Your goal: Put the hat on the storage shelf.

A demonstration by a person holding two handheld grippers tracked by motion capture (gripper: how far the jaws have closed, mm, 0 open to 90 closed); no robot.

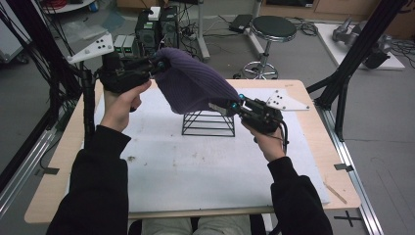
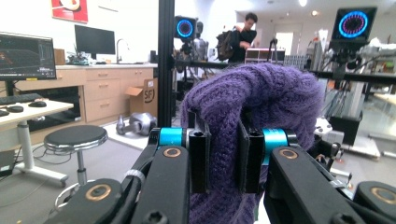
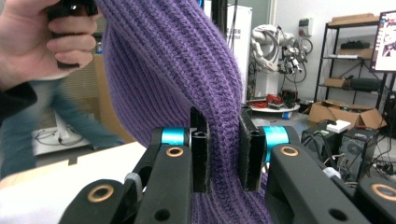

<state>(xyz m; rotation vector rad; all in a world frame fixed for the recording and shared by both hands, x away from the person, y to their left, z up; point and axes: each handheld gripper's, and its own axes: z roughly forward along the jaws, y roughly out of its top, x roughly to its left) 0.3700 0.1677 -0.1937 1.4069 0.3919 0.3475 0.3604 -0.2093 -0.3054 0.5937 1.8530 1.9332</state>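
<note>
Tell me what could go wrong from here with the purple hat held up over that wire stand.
1. The purple hat hangs stretched between the left gripper and the right gripper, each shut on a small fold of knit; pulling them apart could slip an edge free.
2. The hat's low end sits close above the black wire stand; the knit might snag on a wire.
3. The stand looks light, so a dragged hat could tip it on the white mat.

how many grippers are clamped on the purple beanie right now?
2. The left gripper pinches the purple beanie at its upper left end, raised above the table. The right gripper pinches its lower right end, beside the black wire stand. None hidden.
</note>
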